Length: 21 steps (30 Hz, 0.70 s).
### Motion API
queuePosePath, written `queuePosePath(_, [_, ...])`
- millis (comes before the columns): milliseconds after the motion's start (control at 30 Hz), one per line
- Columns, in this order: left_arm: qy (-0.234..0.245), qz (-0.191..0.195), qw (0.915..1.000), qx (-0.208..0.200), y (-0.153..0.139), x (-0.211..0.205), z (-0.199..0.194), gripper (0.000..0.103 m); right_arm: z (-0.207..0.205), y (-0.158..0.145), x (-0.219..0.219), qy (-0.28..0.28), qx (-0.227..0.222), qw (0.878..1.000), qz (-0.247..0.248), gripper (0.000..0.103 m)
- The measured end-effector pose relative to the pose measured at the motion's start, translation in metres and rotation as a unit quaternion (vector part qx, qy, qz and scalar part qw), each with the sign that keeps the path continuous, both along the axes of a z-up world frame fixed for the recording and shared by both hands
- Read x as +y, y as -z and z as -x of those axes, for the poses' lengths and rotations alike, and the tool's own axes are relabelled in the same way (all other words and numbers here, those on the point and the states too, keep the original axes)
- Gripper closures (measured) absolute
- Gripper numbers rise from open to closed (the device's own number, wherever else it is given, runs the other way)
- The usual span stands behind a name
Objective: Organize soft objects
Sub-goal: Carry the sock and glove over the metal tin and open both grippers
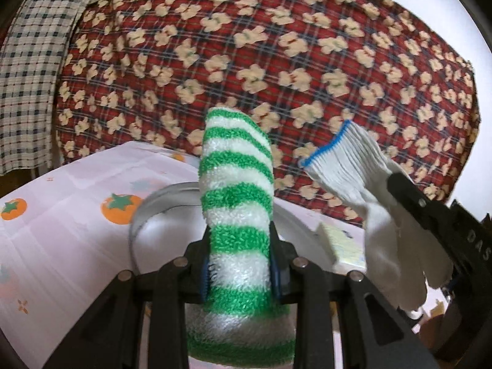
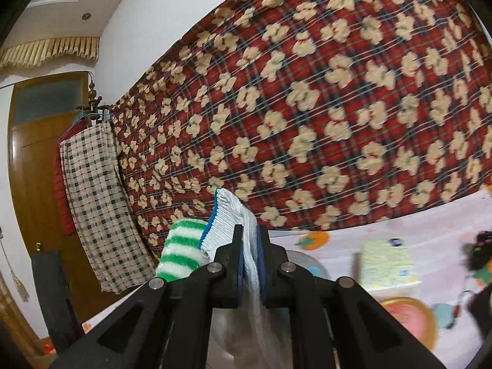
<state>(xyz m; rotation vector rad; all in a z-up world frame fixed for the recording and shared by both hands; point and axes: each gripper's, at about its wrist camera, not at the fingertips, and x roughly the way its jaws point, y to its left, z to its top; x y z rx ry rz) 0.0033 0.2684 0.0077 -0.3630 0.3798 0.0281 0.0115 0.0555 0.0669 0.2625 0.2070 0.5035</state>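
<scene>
My left gripper [image 1: 240,264] is shut on a fuzzy green-and-white striped sock [image 1: 236,184], held upright above the table. The sock's tip also shows in the right wrist view [image 2: 180,253]. My right gripper [image 2: 249,261] is shut on a white knit work glove [image 2: 233,218] with a blue cuff edge. In the left wrist view the glove [image 1: 363,184] hangs from that gripper's fingers [image 1: 406,190] at the right, its fingers pointing down.
A round metal basin [image 1: 153,203] sits on the persimmon-print tablecloth [image 1: 61,215] below both grippers. A pale yellow tissue pack [image 2: 387,264], a pink-lidded dish [image 2: 409,316] and a dark object [image 2: 482,252] lie to the right. A red floral blanket [image 2: 307,107] hangs behind.
</scene>
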Motion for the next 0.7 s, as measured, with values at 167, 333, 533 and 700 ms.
queuePosePath(167, [-0.015,-0.008,0.9996,0.023,0.008,0.015,-0.022,0.075,-0.035,0.011,0.041,-0.019,0.03,0.999,-0.007,0.094])
queuePosePath(333, [-0.03,-0.031,0.9982,0.042,0.014,0.022,-0.042,0.075,-0.068,0.031,0.066,-0.021,0.068,0.997,0.004,0.094])
queuePosePath(533, [-0.037,-0.037,0.9966,0.064,0.027,0.026,-0.061,0.075,-0.089,0.054,0.08,-0.025,0.099,0.994,0.04,0.094])
queuePosePath(700, [-0.045,-0.034,0.9948,0.084,0.039,0.028,-0.068,0.075,-0.095,0.056,0.082,-0.037,0.109,0.993,0.04,0.094])
